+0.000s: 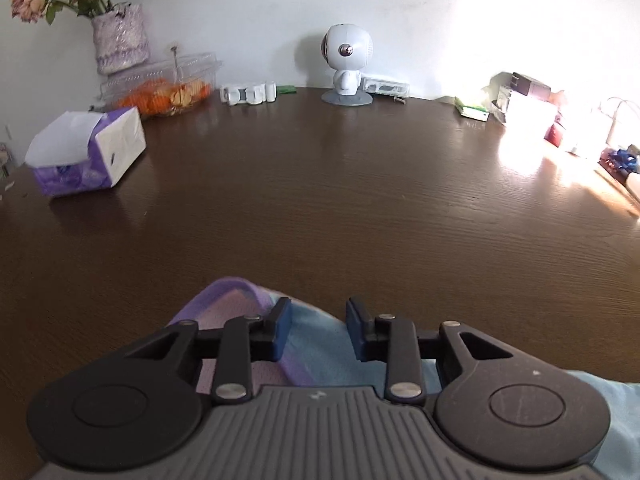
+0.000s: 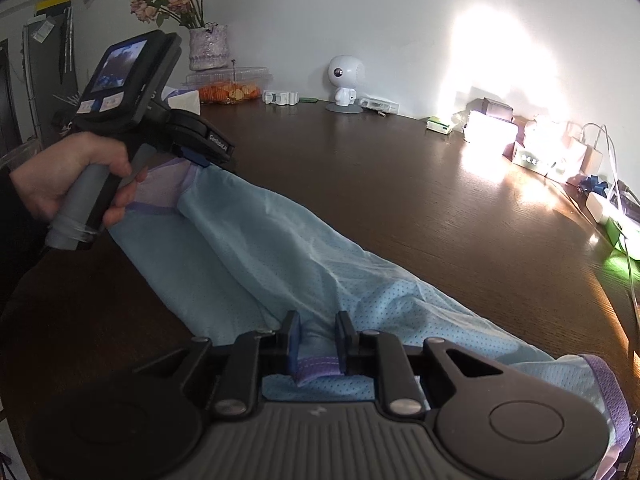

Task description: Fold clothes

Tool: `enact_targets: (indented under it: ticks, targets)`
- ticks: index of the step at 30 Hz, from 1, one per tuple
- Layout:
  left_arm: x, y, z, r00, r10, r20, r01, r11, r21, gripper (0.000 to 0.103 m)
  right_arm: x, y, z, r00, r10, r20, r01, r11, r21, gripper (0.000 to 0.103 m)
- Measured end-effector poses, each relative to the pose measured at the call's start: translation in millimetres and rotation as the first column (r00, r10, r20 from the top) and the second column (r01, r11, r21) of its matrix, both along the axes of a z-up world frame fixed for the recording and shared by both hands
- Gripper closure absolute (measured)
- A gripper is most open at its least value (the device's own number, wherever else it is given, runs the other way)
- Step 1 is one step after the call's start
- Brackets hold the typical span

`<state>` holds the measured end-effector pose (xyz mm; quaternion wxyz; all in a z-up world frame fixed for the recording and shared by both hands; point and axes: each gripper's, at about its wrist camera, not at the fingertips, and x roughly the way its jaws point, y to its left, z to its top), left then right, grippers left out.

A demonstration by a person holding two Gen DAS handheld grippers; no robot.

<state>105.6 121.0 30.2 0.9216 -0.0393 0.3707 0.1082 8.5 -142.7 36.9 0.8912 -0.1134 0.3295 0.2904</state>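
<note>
A light blue mesh garment (image 2: 280, 248) with purple trim lies stretched across the dark wooden table (image 2: 400, 200). My right gripper (image 2: 319, 338) is at its near end, and a bunched fold by the purple hem fills the narrow gap between the pads. At the far end a hand (image 2: 68, 172) holds my left gripper (image 2: 200, 156) over the purple-edged corner. In the left wrist view the left gripper (image 1: 319, 326) has a wide gap between its pads. The garment (image 1: 320, 364) lies flat in that gap, and the pads do not press on it.
A tissue box (image 1: 88, 148) sits at the left. Along the wall stand a vase of dried roses (image 1: 120, 38), a clear box of oranges (image 1: 168, 84) and a white robot figure (image 1: 348, 64). Small boxes and chargers (image 1: 528, 108) crowd the sunlit right edge.
</note>
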Motion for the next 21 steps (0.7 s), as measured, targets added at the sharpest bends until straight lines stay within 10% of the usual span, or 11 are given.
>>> enact_targets:
  ticks: [10, 12, 17, 21]
  targets:
    - [-69, -40, 22, 0.990, -0.117, 0.079, 0.110, 0.991, 0.077, 0.053, -40, -53, 26, 0.985, -0.137, 0.106, 0.122, 0.983, 0.137, 0.074]
    - [-84, -59, 28, 0.976, -0.182, 0.117, 0.175, 0.982, 0.072, 0.047, -60, -89, 36, 0.933, -0.324, 0.154, 0.293, 0.936, 0.196, 0.047]
    - [-91, -100, 13, 0.952, -0.294, 0.089, 0.282, 0.952, 0.121, 0.047, -59, -145, 15, 0.772, -0.636, 0.009, 0.614, 0.749, 0.248, 0.046]
    - [-94, -111, -2, 0.946, -0.322, 0.043, 0.315, 0.941, 0.121, 0.047, -48, -144, -4, 0.738, -0.673, -0.044, 0.665, 0.716, 0.214, 0.047]
